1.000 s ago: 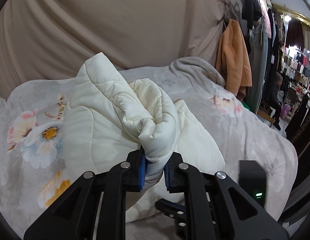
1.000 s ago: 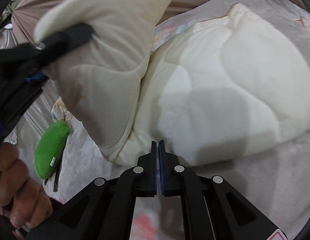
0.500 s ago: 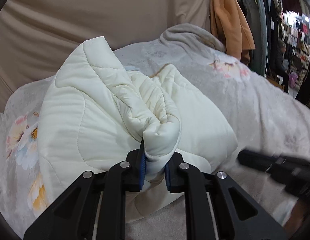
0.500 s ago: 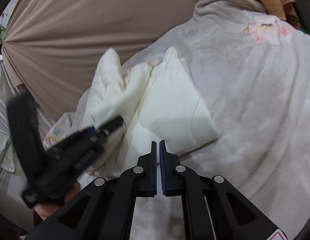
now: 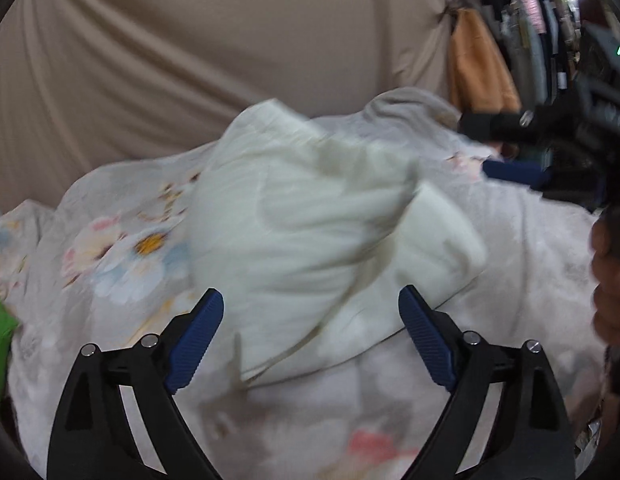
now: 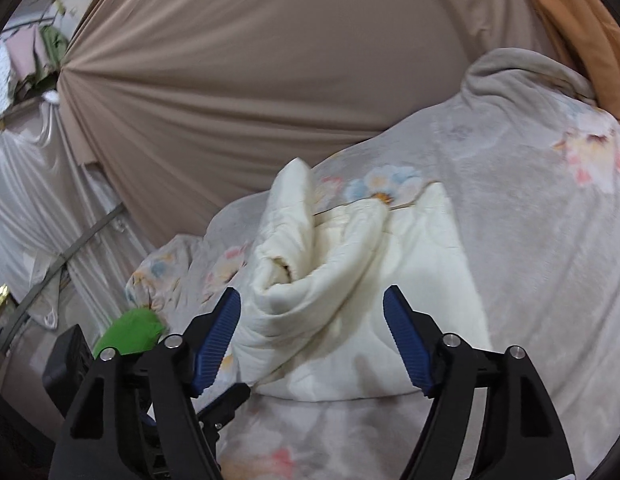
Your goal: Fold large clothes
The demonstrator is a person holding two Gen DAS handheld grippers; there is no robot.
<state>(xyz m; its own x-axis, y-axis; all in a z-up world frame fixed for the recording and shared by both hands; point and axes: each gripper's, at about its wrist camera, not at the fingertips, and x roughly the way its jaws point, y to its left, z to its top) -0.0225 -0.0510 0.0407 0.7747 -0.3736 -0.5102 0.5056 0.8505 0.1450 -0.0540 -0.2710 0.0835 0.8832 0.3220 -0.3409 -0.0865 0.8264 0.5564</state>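
A cream quilted padded garment (image 5: 310, 240) lies bunched on the grey floral blanket (image 5: 530, 280). It also shows in the right wrist view (image 6: 350, 280), with a rolled fold toward me. My left gripper (image 5: 310, 336) is open and empty, just in front of the garment. My right gripper (image 6: 312, 336) is open and empty, its jaws standing to either side of the near rolled edge without touching. The right gripper's body shows at the right of the left wrist view (image 5: 550, 148).
A green cushion (image 6: 128, 332) lies at the blanket's left edge. A beige curtain (image 6: 270, 80) hangs behind. An orange coat (image 5: 478, 68) and other hung clothes are at the back right. The person's hand (image 5: 610, 272) is at the right.
My left gripper has opened and let go of the garment, which has dropped onto the blanket. My right gripper has opened from shut and now faces the garment.
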